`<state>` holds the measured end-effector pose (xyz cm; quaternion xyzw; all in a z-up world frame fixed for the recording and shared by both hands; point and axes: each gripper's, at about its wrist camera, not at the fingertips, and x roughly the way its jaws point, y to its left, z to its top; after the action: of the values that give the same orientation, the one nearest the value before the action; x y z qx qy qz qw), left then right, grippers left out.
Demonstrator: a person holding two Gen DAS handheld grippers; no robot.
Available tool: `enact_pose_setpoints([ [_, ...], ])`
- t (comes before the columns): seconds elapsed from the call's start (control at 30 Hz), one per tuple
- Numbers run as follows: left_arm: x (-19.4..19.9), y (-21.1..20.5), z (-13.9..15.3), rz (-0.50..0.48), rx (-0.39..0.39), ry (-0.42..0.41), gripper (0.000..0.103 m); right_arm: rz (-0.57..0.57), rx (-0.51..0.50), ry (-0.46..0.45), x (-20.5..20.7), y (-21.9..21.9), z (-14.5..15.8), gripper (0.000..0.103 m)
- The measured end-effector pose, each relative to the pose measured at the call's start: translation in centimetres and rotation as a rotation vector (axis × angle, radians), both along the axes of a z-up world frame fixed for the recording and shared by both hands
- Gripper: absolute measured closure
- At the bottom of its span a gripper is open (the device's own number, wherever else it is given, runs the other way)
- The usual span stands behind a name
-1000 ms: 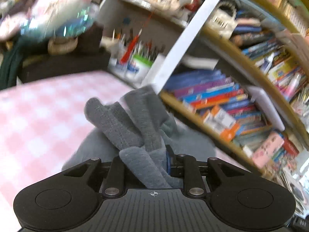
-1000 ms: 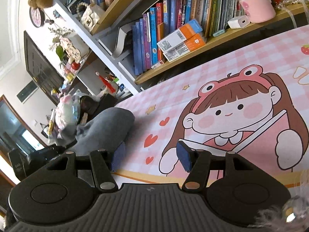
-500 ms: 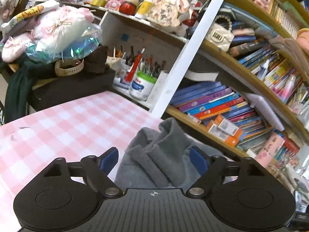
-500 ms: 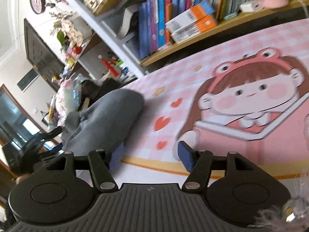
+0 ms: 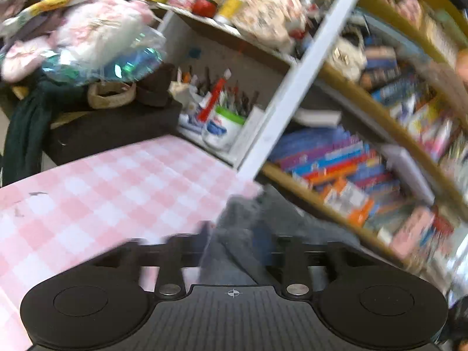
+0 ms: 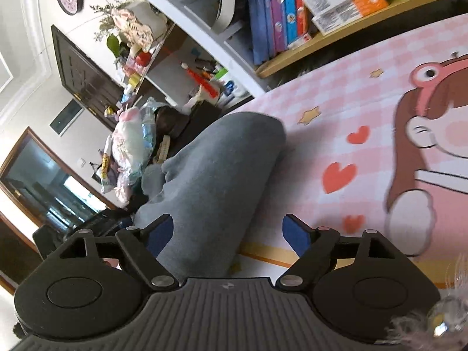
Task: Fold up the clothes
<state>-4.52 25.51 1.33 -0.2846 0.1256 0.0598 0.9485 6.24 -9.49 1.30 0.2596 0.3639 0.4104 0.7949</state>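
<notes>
Lying bunched on the pink checked tablecloth (image 6: 336,111), the grey garment (image 6: 216,175) sits near the bookshelf (image 5: 365,175). Left gripper (image 5: 234,242): jaws opening, fabric between them, view blurred, no grip visible. Right gripper (image 6: 226,234): jaws opening, garment edge between the pads, not clamped.

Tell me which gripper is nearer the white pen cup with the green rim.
Left. The left gripper faces the pen cup across the checked tablecloth; the right gripper sees that shelf farther off, beyond the grey garment.
</notes>
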Motion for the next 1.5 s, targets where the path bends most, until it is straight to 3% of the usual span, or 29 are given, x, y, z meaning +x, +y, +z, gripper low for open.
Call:
enact_pose_setpoints([
  [0.03, -0.3, 0.4, 0.1, 0.001, -0.025, -0.039, 0.0, 0.003, 0.003, 0.007, 0.2, 0.4, -0.1, 0.021],
  [0.07, -0.7, 0.7, 0.3, 0.001, -0.05, -0.077, 0.0, 0.005, 0.009, 0.018, 0.5, 0.7, -0.1, 0.021],
  [0.3, 3.5, -0.7, -0.2, -0.164, 0.037, 0.122, 0.002, 0.015, 0.038, 0.1, 1.9, 2.6, -0.7, 0.022],
  [0.33, 3.8, -1.0, -0.5, -0.177, 0.037, 0.141, 0.004, 0.016, 0.03, 0.101, 1.9, 2.9, -0.7, 0.023],
  [0.37, 4.2, -1.2, -0.9, -0.191, 0.037, 0.159, 0.02, 0.025, 0.022, 0.103, 1.8, 3.0, -0.7, 0.028],
  [0.4, 4.4, -1.2, -1.2, -0.204, 0.004, 0.162, 0.027, 0.04, 0.012, 0.105, 1.7, 3.1, -0.7, 0.036],
  [0.57, 4.2, -1.9, -1.3, -0.22, -0.065, 0.138, 0.047, 0.042, -0.014, 0.095, 1.3, 2.4, -0.4, 0.046],
  [0.7, 3.8, -3.0, -1.8, -0.293, -0.163, 0.114, 0.05, 0.006, -0.038, 0.076, 0.8, -0.3, -0.1, 0.046],
  [0.97, 4.3, -9.1, -1.8, -0.455, -0.178, 0.127, 0.05, -0.113, -0.092, 0.042, 0.3, -7.3, 0.3, 0.046],
  [1.03, 4.7, -10.9, -1.7, -0.491, -0.161, 0.136, 0.05, -0.142, -0.131, -0.014, -0.3, -8.4, 0.7, 0.051],
  [1.1, 5.1, -12.6, -1.5, -0.52, -0.126, 0.14, 0.05, -0.169, -0.176, -0.081, -1.0, -9.3, 1.2, 0.064],
  [1.2, 5.7, -13.9, -1.6, -0.54, -0.098, 0.142, 0.05, -0.203, -0.255, -0.194, -2.2, -10.2, 2.0, 0.068],
  [1.3, 5.8, -14.1, -1.7, -0.526, -0.087, 0.146, 0.045, -0.21, -0.341, -0.301, -3.2, -9.2, 2.3, 0.067],
  [1.37, 5.8, -13.8, -1.8, -0.525, -0.104, 0.151, 0.04, -0.216, -0.34, -0.265, -2.7, -9.4, 1.9, 0.06],
  [1.5, 6.4, -14.0, -1.8, -0.52, -0.094, 0.178, 0.026, -0.249, -0.292, -0.134, -1.5, -10.8, 1.3, 0.034],
])
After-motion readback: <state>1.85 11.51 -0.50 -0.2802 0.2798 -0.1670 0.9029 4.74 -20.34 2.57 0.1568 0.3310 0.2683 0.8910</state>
